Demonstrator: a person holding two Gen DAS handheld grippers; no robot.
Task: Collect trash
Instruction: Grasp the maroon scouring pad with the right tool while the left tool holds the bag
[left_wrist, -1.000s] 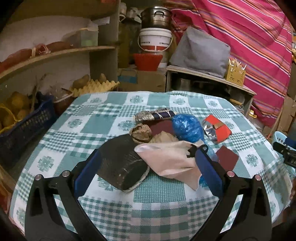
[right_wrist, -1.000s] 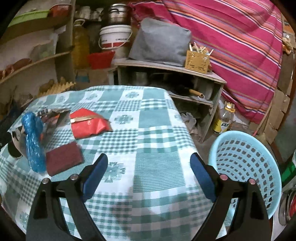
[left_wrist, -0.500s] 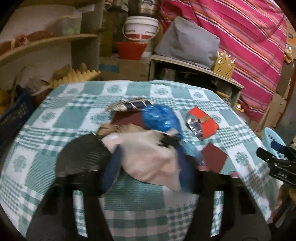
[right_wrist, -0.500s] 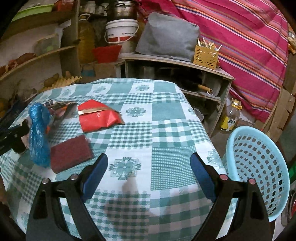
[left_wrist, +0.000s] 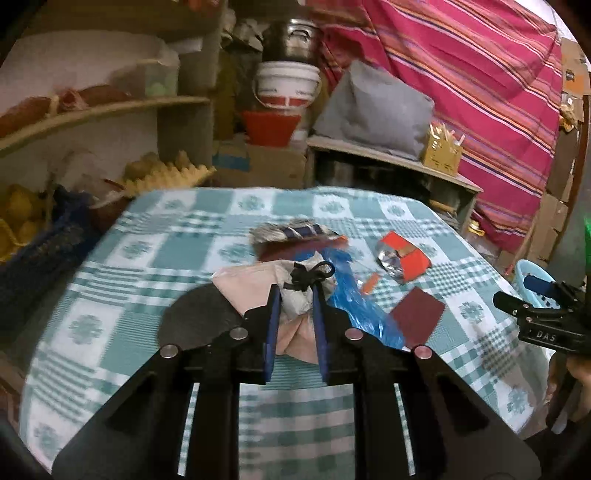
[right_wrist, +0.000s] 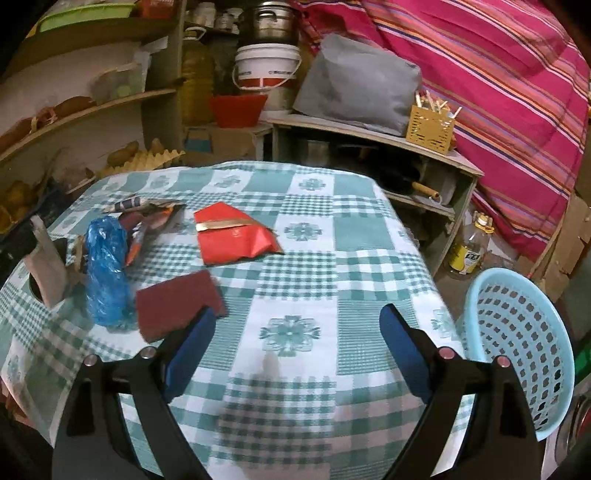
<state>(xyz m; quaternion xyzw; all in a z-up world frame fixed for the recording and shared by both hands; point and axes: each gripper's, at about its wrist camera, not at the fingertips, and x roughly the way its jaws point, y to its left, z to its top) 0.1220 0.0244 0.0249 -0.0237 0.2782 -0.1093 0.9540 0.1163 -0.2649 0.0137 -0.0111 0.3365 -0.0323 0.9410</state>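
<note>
the right gripper hovers with jaws wide over the checked counter; a maroon pad, blue bag and red wrapper lie left, a blue basket right.

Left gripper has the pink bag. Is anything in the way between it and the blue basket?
The left gripper grips the pink bag. Toward the blue basket, the open right gripper hovers over the table's near corner.

Each black tool has blue pads and silver screws.
</note>
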